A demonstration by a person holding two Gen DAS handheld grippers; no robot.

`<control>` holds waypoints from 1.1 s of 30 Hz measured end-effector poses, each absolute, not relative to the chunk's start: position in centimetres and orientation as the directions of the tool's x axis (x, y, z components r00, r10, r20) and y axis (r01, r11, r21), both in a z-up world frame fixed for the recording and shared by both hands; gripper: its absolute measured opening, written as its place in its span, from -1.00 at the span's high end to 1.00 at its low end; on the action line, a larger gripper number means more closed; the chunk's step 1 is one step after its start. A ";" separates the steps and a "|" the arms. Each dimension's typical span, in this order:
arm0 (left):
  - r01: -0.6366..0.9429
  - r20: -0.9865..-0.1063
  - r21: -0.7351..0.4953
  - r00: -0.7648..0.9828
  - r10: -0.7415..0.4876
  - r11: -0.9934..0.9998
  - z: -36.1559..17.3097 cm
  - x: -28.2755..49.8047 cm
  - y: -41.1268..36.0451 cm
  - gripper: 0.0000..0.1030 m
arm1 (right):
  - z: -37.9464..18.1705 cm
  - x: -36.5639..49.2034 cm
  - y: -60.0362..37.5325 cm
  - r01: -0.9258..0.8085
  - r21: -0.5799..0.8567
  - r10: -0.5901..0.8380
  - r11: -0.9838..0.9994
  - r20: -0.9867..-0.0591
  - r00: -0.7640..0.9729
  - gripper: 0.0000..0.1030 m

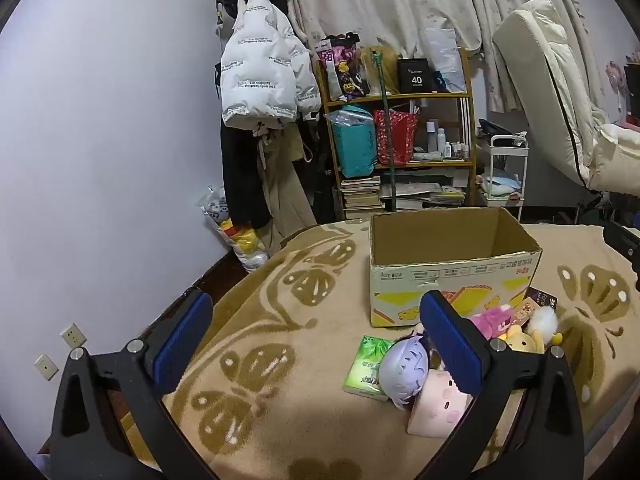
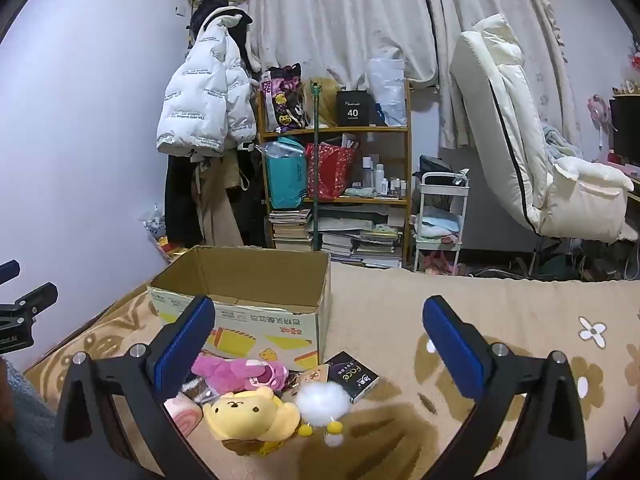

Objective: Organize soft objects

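Two tools hang wide and empty above the bed: left tool (image 1: 316,344), right tool (image 2: 318,346). Soft toys lie heaped before the empty cardboard box (image 2: 256,300); the yellow bear plush (image 2: 250,416), nearest, suits a body-centred pinch.

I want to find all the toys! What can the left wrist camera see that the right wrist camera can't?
Only the left wrist view shows the purple-haired doll, the green tissue pack and the pink cube cushion.

Only the right wrist view shows the pink striped roll toy.

Both show the open cardboard box, the pink plush, the yellow bear, the white pompom and the dark face pack. Each view shows its own open, empty hand-held gripper: left, right.
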State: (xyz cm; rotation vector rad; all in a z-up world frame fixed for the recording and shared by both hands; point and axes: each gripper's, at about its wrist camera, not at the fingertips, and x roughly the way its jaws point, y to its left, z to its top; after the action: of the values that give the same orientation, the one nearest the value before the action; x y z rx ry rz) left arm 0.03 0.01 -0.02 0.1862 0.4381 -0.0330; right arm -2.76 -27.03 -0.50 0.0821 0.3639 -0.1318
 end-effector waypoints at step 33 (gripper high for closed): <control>0.086 -0.429 0.175 0.903 -0.003 0.981 0.1 -0.4 0.1 -0.99 | -0.4 -2.3 -27.2 0.127 0.062 -0.096 0.990 -0.366 0.926 -1.00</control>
State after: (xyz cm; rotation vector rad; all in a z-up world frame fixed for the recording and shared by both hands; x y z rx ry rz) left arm -0.39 0.09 0.11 0.1921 0.4414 -0.0463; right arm -2.29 -27.16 -0.42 0.0848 0.3708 -0.1147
